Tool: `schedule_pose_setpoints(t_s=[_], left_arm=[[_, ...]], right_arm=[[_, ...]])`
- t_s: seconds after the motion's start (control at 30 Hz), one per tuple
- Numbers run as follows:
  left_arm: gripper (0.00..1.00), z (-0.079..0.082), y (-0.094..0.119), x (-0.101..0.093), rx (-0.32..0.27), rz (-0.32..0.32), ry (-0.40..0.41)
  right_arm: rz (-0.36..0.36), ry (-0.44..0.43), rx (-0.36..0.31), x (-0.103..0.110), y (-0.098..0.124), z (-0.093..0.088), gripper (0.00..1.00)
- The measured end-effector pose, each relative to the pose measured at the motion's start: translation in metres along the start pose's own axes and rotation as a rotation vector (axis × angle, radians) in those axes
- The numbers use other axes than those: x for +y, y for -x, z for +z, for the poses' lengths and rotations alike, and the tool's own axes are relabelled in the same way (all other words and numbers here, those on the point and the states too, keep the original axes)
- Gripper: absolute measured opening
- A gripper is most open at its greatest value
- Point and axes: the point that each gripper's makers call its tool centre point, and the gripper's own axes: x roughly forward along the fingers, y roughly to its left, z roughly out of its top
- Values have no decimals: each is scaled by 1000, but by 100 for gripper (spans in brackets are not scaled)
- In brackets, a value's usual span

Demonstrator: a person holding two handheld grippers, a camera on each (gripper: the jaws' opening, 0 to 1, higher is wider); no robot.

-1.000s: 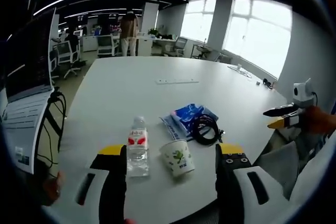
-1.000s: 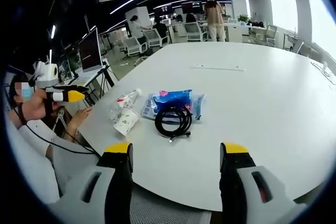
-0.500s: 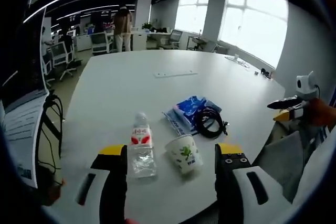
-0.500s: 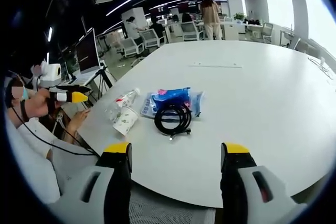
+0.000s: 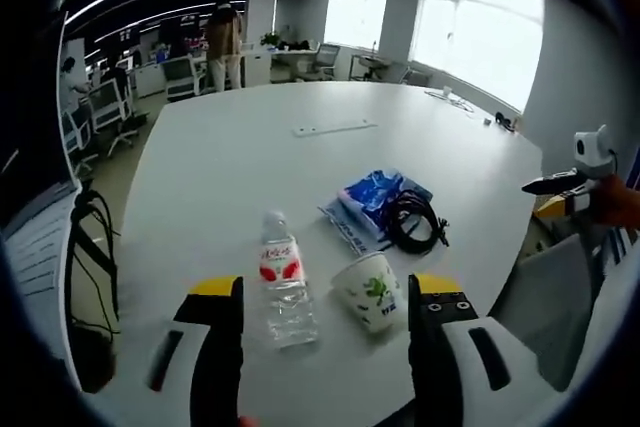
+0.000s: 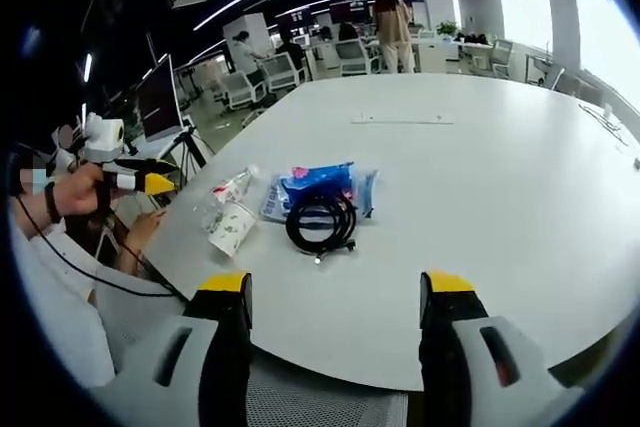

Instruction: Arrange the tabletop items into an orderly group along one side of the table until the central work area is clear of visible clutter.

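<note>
A clear water bottle (image 5: 283, 282) with a red label lies on the white table (image 5: 230, 162), close in front of my open left gripper (image 5: 325, 292). Beside it a paper cup (image 5: 373, 292) with a green print lies tipped, nearly touching the right jaw. Farther off a blue packet (image 5: 375, 195) lies under a coiled black cable (image 5: 417, 222). In the right gripper view the bottle (image 6: 230, 188), cup (image 6: 232, 228), packet (image 6: 318, 183) and cable (image 6: 320, 222) lie well beyond my open right gripper (image 6: 335, 287), near the table's left edge. The left gripper (image 6: 135, 180) shows there in a hand.
A long white strip (image 5: 335, 128) lies farther along the table (image 6: 480, 177). A laptop and dangling black cables (image 5: 90, 247) sit off the table's left edge. Office chairs, desks and a standing person (image 6: 390, 22) are in the background. The right gripper (image 5: 560, 185) hovers past the table's right edge.
The left gripper view has drifted so that bottle and cup sit slightly lower and rightward between the jaws. The right view has pulled back a little. The items themselves have not moved.
</note>
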Motion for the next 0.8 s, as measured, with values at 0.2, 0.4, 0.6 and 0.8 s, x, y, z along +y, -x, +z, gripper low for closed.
schedule_pose_setpoints(t_s=[0.2, 0.4, 0.6, 0.8], left_arm=[[68, 2, -9, 3, 22, -13, -37], [67, 1, -21, 8, 34, -27, -42], [67, -2, -34, 18, 56, -34, -51], [67, -5, -44, 25, 75, -35, -48]], right_arm=[[-8, -1, 8, -2, 0, -1, 67], [-17, -4, 10, -4, 0, -1, 67], [-27, -7, 16, -6, 1, -4, 66], [-34, -8, 19, -6, 3, -5, 66]])
